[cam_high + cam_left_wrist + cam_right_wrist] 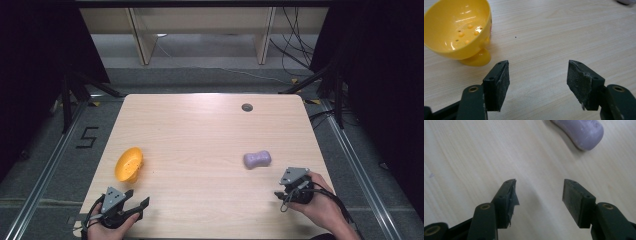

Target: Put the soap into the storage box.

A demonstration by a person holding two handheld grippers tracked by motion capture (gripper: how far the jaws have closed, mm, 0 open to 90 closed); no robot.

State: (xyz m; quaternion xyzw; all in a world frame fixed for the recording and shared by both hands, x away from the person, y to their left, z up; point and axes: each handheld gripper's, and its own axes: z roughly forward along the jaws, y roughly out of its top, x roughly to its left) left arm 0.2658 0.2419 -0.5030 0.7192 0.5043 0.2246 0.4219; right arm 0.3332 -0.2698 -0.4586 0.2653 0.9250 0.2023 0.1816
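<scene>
A yellow footed bowl (129, 163) lies tipped on the left side of the wooden table (200, 135), its holed inside facing my left gripper; in the left gripper view the bowl (459, 30) is up and to the left. My left gripper (137, 200) rests near the front left edge, open, nothing between its pads (499, 82). A purple bone-shaped object (257, 159) lies right of centre. My right gripper (286, 192) sits just in front of it, open and empty. In the right gripper view the purple object (581, 131) is beyond the right gripper (539, 192).
A round grommet hole (247, 107) is near the table's far edge. Dark tripod legs and cables stand on the floor to both sides, and a wooden frame (145, 35) rises behind the table.
</scene>
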